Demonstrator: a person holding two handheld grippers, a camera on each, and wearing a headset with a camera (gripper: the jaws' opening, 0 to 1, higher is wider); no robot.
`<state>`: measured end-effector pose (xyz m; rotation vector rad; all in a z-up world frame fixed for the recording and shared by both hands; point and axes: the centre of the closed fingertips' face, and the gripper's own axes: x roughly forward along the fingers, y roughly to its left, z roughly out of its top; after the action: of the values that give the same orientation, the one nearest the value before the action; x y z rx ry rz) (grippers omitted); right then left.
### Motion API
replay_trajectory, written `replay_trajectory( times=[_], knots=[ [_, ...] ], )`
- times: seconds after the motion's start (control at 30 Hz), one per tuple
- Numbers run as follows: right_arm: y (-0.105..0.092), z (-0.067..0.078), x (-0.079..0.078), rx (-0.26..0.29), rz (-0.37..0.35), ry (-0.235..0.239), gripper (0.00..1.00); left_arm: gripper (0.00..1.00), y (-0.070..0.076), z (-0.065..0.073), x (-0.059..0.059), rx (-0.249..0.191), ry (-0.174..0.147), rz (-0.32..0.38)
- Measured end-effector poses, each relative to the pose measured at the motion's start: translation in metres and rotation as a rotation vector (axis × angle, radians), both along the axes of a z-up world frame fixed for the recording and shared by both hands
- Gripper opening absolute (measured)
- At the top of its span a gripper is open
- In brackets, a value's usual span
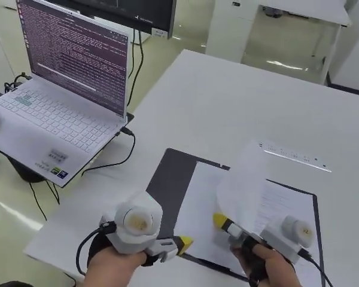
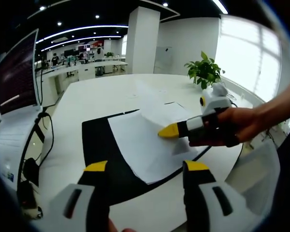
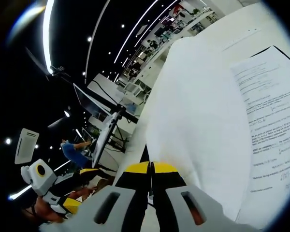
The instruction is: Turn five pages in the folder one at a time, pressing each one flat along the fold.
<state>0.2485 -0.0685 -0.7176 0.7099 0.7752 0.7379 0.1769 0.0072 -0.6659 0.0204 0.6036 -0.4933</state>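
Nearest you, your left tool [image 2: 145,166] hovers by the near edge of the folder [image 1: 173,179], its jaws wide apart and empty. Just beside it, your right tool [image 3: 151,168] is closed on the lower edge of one page [image 1: 245,179], which stands lifted and curling above the printed sheets. The folder lies open on the white counter [image 1: 227,101]. The page looks thin, light and floppy, and easily creased, so gripping near its free edge seems best. Farther left sits an open laptop [image 1: 66,101].
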Motion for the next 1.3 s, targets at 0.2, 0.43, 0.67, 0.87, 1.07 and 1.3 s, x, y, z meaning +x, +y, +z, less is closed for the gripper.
replay_trajectory(
  times=[0.2, 0.43, 0.67, 0.87, 1.07, 1.3],
  knots=[
    [0.021, -0.011, -0.008, 0.005, 0.031, 0.035, 0.0, 0.6, 0.023, 0.001, 0.004, 0.011, 0.003, 0.01],
    [0.042, -0.028, -0.022, -0.018, 0.092, 0.075, 0.0, 0.6, 0.033, -0.005, 0.008, 0.017, 0.019, 0.0],
    [0.044, -0.048, -0.032, -0.066, 0.099, 0.107, 0.0, 0.59, 0.02, -0.014, 0.009, 0.016, 0.043, -0.049],
    [0.046, -0.059, -0.03, -0.096, 0.077, 0.118, 0.0, 0.58, 0.01, -0.02, 0.01, 0.017, 0.064, -0.079],
    [0.049, -0.067, -0.036, -0.107, 0.097, 0.138, 0.09, 0.55, 0.013, -0.032, 0.015, 0.017, 0.095, -0.072],
    [0.057, -0.056, -0.054, -0.045, 0.186, 0.083, 0.26, 0.53, 0.006, -0.041, 0.02, 0.013, 0.113, -0.073]
  ],
)
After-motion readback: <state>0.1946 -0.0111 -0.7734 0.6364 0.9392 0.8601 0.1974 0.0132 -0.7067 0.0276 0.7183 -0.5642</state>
